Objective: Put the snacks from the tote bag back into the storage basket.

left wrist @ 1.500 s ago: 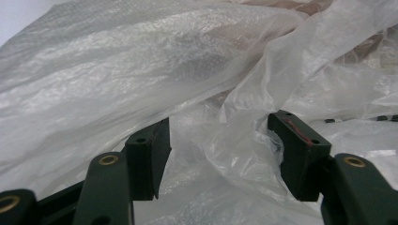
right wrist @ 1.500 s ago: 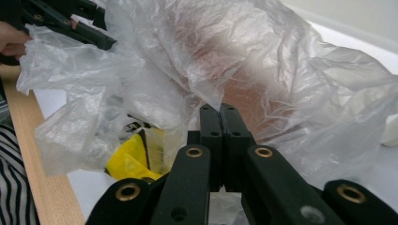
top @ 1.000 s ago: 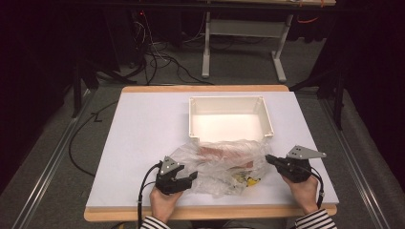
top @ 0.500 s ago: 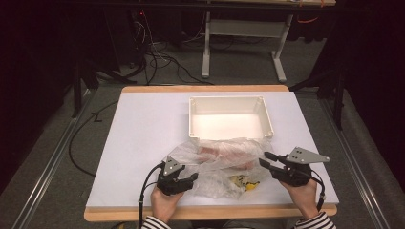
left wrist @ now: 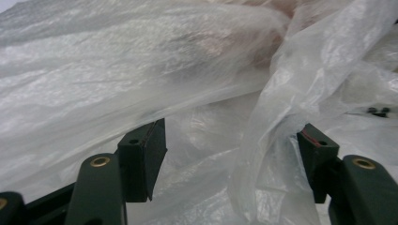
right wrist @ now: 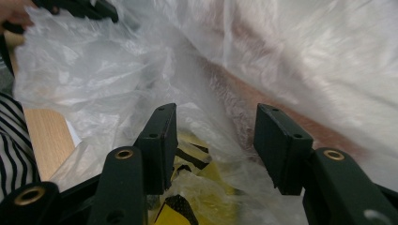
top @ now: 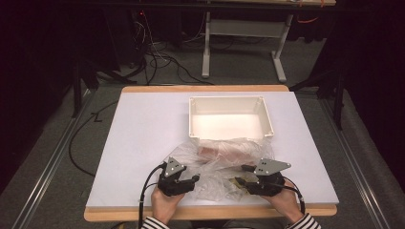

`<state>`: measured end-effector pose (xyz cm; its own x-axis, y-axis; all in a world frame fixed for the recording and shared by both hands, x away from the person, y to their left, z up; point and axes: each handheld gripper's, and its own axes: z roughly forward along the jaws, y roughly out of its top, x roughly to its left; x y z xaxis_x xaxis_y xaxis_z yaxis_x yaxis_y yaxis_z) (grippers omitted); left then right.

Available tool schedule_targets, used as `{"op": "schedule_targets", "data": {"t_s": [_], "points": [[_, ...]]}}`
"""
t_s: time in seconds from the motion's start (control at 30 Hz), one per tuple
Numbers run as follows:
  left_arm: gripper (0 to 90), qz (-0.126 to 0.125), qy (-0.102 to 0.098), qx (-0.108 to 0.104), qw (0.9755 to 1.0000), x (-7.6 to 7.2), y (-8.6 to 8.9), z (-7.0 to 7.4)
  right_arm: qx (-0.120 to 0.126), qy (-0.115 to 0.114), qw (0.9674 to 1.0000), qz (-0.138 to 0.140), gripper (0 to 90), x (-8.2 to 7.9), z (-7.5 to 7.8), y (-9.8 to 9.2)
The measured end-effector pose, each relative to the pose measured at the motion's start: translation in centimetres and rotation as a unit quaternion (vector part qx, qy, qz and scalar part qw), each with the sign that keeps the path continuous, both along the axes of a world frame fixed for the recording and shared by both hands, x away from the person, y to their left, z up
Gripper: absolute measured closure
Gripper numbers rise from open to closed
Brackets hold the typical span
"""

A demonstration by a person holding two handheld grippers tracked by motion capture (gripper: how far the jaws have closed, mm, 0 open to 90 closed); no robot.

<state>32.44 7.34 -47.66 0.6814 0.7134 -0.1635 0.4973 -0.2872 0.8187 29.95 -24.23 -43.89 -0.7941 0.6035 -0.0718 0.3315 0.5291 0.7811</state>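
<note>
A crumpled clear plastic bag (top: 224,160) lies near the table's front edge, with a reddish-brown thing (top: 224,149) and a yellow-and-black item (top: 235,182) inside. My left gripper (top: 195,180) is at the bag's left side. In the left gripper view its jaws (left wrist: 230,150) stand wide apart, and a fold of film (left wrist: 267,117) hangs by the right jaw. My right gripper (top: 243,174) is at the bag's right side, and its jaws have just been opening. In the right gripper view they (right wrist: 216,140) stand apart over film and the yellow-and-black item (right wrist: 197,164), pressing on nothing.
An empty white bin (top: 193,119) stands just behind the bag, mid-table. The white tabletop (top: 143,129) stretches bare to the left. A striped sleeve (right wrist: 11,140) and the table's wooden front edge (right wrist: 47,136) are close to the right gripper.
My right gripper has slid left into the bag's side and its jaws have opened. The bag has shifted and bunched a little. The left gripper has stayed put.
</note>
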Motion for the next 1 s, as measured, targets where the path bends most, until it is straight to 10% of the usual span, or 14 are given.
{"op": "schedule_targets", "data": {"t_s": [0.3, 1.0], "points": [[34.0, -0.016, -0.024, -0.007, 0.9996, -0.9, -0.2, 2.2, -0.017, 0.007, 0.9995, -0.026, 90.0, 0.6, -1.6, -0.9], [29.4, -0.066, -0.026, -0.049, 0.9963, -1.3, 0.0, 3.4, 0.003, 0.019, 0.9985, -0.051, 90.0, 1.5, -1.7, -2.6]]}}
